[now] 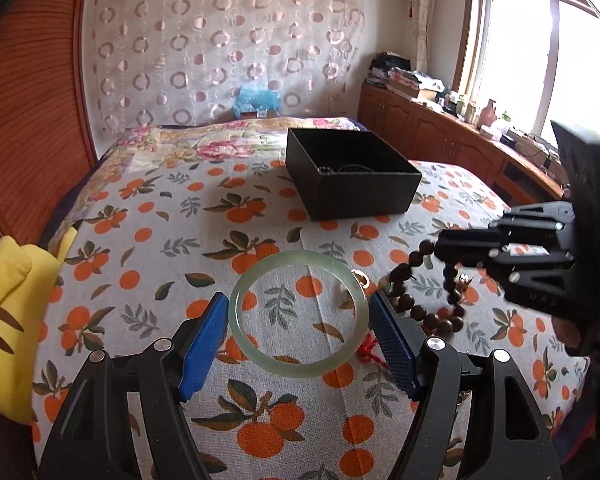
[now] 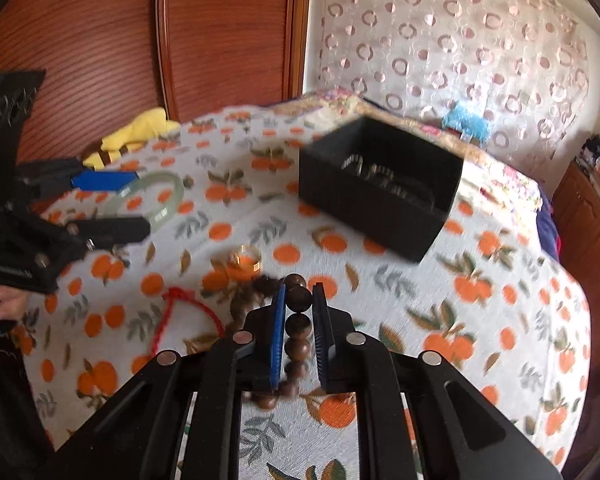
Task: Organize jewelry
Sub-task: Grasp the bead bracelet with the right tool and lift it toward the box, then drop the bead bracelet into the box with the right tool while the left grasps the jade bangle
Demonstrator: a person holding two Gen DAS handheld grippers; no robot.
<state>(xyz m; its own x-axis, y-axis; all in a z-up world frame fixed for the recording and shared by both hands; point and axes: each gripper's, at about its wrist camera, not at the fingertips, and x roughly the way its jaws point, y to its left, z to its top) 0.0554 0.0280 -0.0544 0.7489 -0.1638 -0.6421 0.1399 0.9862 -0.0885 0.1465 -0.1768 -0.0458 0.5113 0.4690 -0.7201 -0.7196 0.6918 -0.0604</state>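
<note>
Bangle spans the left gripper fingers; box well apart.

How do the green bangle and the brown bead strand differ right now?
The jade-green bangle is one rigid, smooth, translucent ring; the brown bead strand is a flexible string of dark round beads. The bangle sits across the wide-spread pads of the left gripper; the bead strand is pinched between the nearly closed pads of the right gripper and hangs from it. Both are gripped over the orange-print bedspread, outside the black box.
</note>
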